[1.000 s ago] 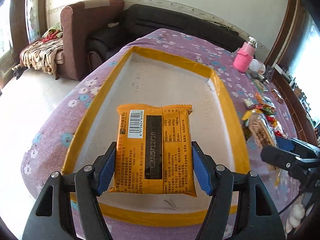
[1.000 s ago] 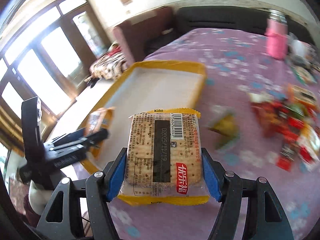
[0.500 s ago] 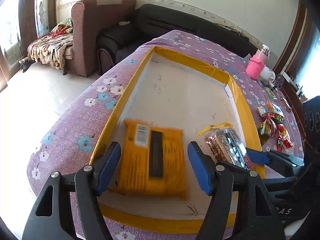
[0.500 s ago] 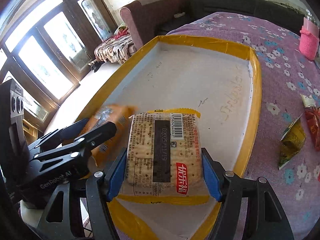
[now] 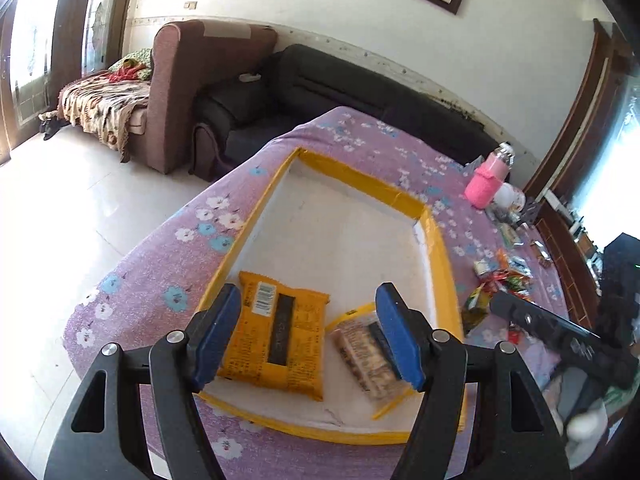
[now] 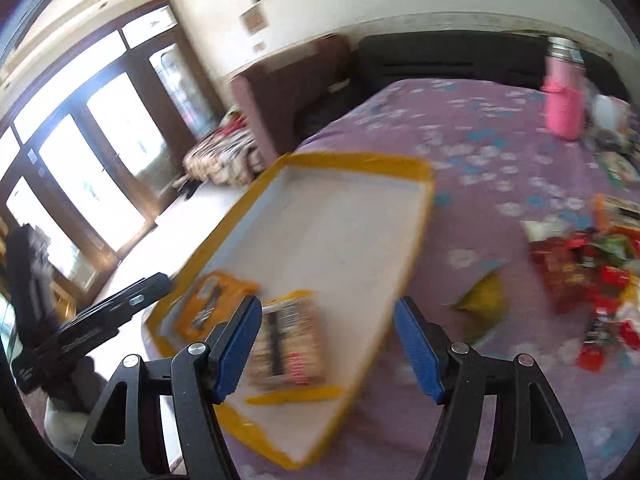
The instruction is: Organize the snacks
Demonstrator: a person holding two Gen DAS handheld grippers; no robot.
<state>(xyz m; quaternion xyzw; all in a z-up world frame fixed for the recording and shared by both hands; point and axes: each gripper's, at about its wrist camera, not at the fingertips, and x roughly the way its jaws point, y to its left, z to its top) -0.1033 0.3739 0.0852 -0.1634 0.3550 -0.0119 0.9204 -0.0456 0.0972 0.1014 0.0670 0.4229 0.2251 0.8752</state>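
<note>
Two snack packets lie side by side on the white floor of the yellow-rimmed tray near its front edge. The orange packet is on the left, the clear cracker packet with yellow ends to its right. My left gripper hovers above them, open, with nothing between its blue pads. In the blurred right wrist view, the right gripper is also open and empty above the tray. The cracker packet lies just below its left finger, the orange packet further left.
A pile of loose snack packets and a green-yellow packet lie on the purple flowered cloth right of the tray. A pink bottle stands at the far right. A dark sofa and a brown armchair stand beyond the table.
Both grippers held their packets over the tray a second ago. The orange packet dropped first, then the cracker packet, and both grippers have lifted back from the tray.
</note>
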